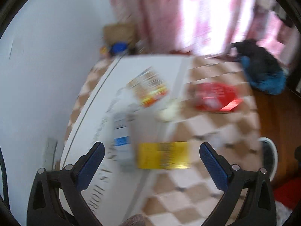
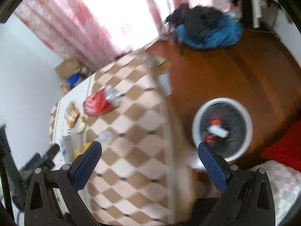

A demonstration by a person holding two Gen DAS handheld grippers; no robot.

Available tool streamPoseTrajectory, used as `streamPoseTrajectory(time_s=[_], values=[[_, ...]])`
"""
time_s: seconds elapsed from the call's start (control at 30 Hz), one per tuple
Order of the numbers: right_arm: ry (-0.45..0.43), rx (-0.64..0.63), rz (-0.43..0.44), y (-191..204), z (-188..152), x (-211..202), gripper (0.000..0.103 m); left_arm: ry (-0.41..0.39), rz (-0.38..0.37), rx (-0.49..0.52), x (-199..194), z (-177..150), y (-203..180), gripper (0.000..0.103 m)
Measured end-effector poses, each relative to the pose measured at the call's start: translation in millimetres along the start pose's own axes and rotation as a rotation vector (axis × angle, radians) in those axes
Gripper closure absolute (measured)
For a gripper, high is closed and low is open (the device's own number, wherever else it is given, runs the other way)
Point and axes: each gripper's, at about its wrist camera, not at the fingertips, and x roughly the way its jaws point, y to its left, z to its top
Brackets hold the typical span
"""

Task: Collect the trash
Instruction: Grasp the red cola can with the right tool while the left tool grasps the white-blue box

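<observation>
Both views are motion-blurred. My left gripper (image 1: 152,158) is open above the table, and a yellow packet (image 1: 163,155) lies between and beyond its fingers, untouched. A blue-and-white wrapper (image 1: 122,137) lies beside it. Farther off lie an orange snack packet (image 1: 148,87), a pale crumpled scrap (image 1: 167,113) and a red bag (image 1: 216,97). My right gripper (image 2: 149,156) is open and holds nothing, above the table's right edge. The white waste bin (image 2: 222,128) stands on the floor to the right, with red and white trash inside. The red bag (image 2: 99,102) and orange packet (image 2: 71,115) also show there.
The table wears a brown-and-white checkered cloth (image 2: 131,131) with a white strip along its left. A wall is at the left and pink curtains (image 1: 161,15) behind. A black-and-blue bag (image 2: 208,30) lies on the wooden floor. A shoe (image 1: 269,156) stands at the table's right.
</observation>
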Motion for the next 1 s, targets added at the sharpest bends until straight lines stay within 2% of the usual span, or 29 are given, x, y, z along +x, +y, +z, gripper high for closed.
streamPoseTrajectory(time_s=[0.1, 0.17, 0.23, 0.27, 0.43, 0.5, 0.53, 0.57, 0.6, 0.63, 0.7, 0.8, 0.9, 0.97, 1.0], values=[[0.071, -0.024, 0.014, 42.7, 13.3, 52.4, 0.0, 0.086, 0.003, -0.077, 42.5, 3.6, 39.7, 0.0], [0.087, -0.101, -0.023, 74.3, 25.7, 77.8, 0.0, 0.142, -0.008, -0.12, 67.7, 4.6, 58.7, 0.0], [0.106, -0.257, -0.099, 111.8, 39.5, 101.2, 0.0, 0.178, -0.021, -0.143, 82.6, 3.7, 65.1, 0.0], [0.129, -0.382, -0.165, 133.8, 45.0, 116.8, 0.0, 0.199, -0.033, -0.153, 94.0, 1.8, 66.6, 0.001], [0.238, -0.877, -0.421, 204.3, 50.0, 176.4, 0.0, 0.233, -0.087, -0.174, 117.0, 0.3, 60.4, 0.002], [0.283, -0.978, -0.465, 215.4, 51.9, 193.6, 0.0, 0.221, -0.098, -0.181, 120.1, -0.1, 55.9, 0.018], [0.294, -1.015, -0.492, 219.5, 53.1, 201.0, 0.0, 0.219, -0.098, -0.184, 121.2, -0.1, 53.9, 0.038], [0.293, -1.056, -0.518, 222.4, 54.6, 207.7, 0.0, 0.217, -0.108, -0.188, 122.7, 0.4, 52.2, 0.055], [0.293, -1.102, -0.532, 226.3, 54.3, 214.3, 0.0, 0.205, -0.098, -0.188, 121.5, 1.3, 50.5, 0.056], [0.298, -1.134, -0.537, 229.0, 53.6, 219.0, 0.0, 0.182, -0.111, -0.184, 120.4, 3.5, 49.3, 0.071], [0.321, -1.176, -0.534, 234.0, 53.2, 230.0, 0.0, 0.174, -0.113, -0.18, 121.9, 10.1, 48.1, 0.071], [0.346, -1.15, -0.493, 234.3, 61.6, 240.3, 0.0, 0.157, -0.103, -0.181, 124.0, 16.0, 48.8, 0.071], [0.36, -1.071, -0.416, 237.3, 70.0, 246.8, 0.012, 0.147, -0.097, -0.193, 125.8, 19.5, 52.5, 0.071], [0.363, -1.024, -0.372, 235.7, 74.8, 244.8, 0.028, 0.14, -0.092, -0.192, 123.9, 17.7, 53.2, 0.071], [0.366, -1.001, -0.352, 234.0, 75.5, 243.0, 0.027, 0.137, -0.087, -0.189, 125.4, 21.1, 53.2, 0.071]])
